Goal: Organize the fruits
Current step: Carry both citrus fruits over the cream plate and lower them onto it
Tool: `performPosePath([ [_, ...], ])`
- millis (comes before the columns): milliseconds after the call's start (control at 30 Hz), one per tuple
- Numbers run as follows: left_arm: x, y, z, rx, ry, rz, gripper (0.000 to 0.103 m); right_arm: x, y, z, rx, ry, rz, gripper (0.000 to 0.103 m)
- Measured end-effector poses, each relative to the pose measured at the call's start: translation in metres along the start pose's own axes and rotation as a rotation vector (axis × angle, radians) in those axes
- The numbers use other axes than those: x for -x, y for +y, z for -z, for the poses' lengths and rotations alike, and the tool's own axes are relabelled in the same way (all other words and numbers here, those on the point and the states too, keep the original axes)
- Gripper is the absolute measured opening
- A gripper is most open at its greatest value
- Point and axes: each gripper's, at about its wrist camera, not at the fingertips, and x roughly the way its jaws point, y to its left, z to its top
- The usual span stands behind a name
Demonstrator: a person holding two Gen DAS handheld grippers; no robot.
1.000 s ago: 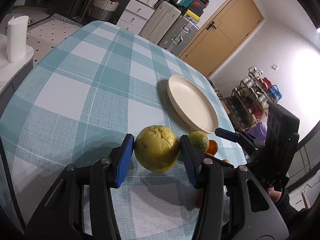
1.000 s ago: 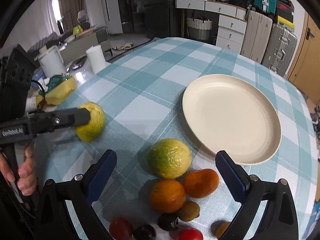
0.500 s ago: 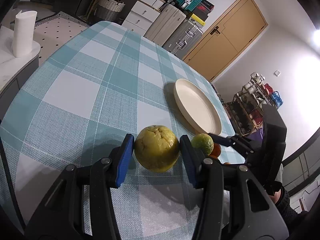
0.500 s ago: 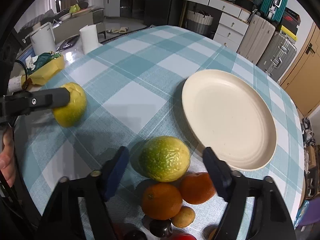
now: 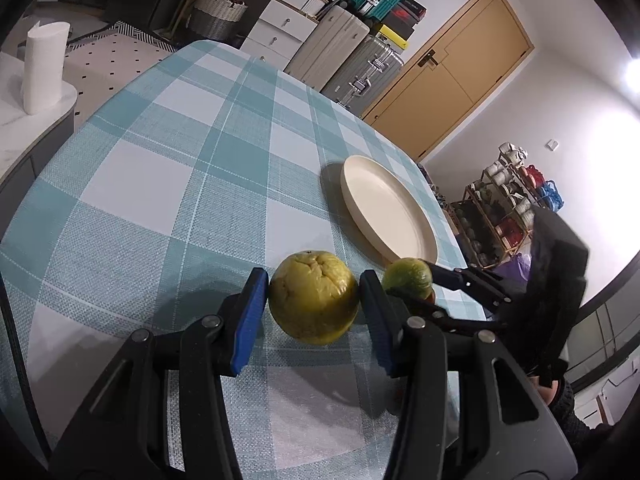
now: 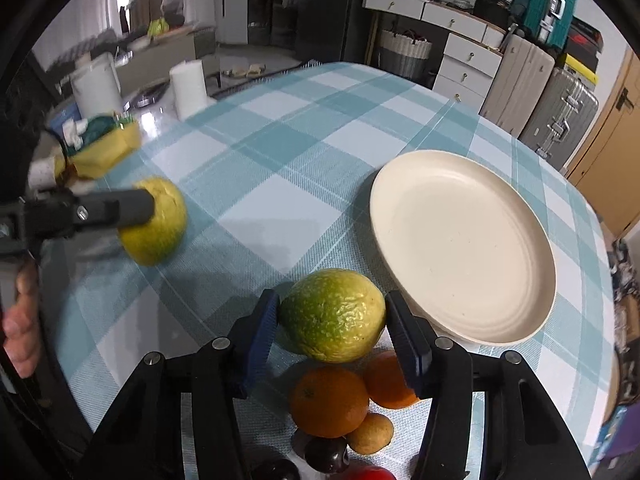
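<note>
My left gripper (image 5: 312, 280) is shut on a wrinkled yellow citrus fruit (image 5: 313, 298) and holds it just above the checked tablecloth (image 5: 180, 184), with its shadow beneath. From the right wrist view that same yellow fruit (image 6: 160, 228) is at the left. My right gripper (image 6: 333, 302) has its jaws closing on a green-yellow citrus fruit (image 6: 332, 316), and both blue pads touch its sides. An empty cream plate (image 6: 460, 240) lies just right of it. Below the green fruit lie two oranges (image 6: 328, 402), a small brown fruit (image 6: 370, 434), dark fruits (image 6: 326, 454) and a red one (image 6: 368, 474).
A paper towel roll (image 6: 188, 88), a white container (image 6: 96, 88) and a yellow packet (image 6: 104, 148) stand on a counter beyond the table's left edge. Suitcases (image 6: 560, 104), white drawers (image 6: 464, 56) and a wooden door (image 5: 452, 80) line the far wall.
My right gripper's jaws went from wide apart to closed around the green-yellow fruit. The left gripper kept its hold on the yellow fruit and stayed where it was.
</note>
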Motion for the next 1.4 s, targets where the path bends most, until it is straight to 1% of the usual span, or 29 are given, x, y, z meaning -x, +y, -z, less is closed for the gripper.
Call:
performPosePath([
  [233,-0.008,-0.016,-0.007,-0.034,0.005,-0.008,0.045,0.019,-0.025,0.002,-0.133,-0.080,-0.103,0.055],
  [500,-0.024,-0.048,-0.023,-0.088,0.018,-0.006,0.045,0.044,-0.059,0.008,-0.228,-0.165,-0.180,0.055],
  [633,-0.034,-0.063,-0.036,-0.107,0.021,0.001,0.045,0.060,-0.081,0.010,-0.269,-0.222,-0.198,0.055],
  [733,-0.043,-0.077,-0.047,-0.127,0.025,-0.002,0.045,0.065,-0.098,0.010,-0.279,-0.241,-0.180,0.055],
  [800,-0.050,-0.089,-0.055,-0.157,0.024,-0.008,0.045,0.064,-0.106,0.010,-0.272,-0.231,-0.163,0.055],
  [900,-0.062,-0.103,-0.067,-0.177,0.030,-0.003,0.045,0.061,-0.121,0.009,-0.283,-0.230,-0.164,0.055],
  [967,-0.070,-0.112,-0.073,-0.194,0.034,-0.012,0.045,0.061,-0.130,0.006,-0.292,-0.242,-0.169,0.055],
  [1067,-0.083,-0.127,-0.082,-0.221,0.043,0.000,0.045,0.059,-0.144,0.000,-0.299,-0.256,-0.173,0.055],
  [1167,-0.098,-0.136,-0.091,-0.225,0.043,0.010,0.045,0.053,-0.154,-0.009,-0.296,-0.260,-0.163,0.055],
  [1233,-0.110,-0.140,-0.099,-0.218,0.056,0.009,0.045,0.045,-0.160,-0.013,-0.287,-0.247,-0.137,0.055],
  [1400,-0.143,-0.140,-0.120,-0.188,0.083,0.006,0.045,0.022,-0.174,-0.021,-0.284,-0.215,-0.118,0.055],
])
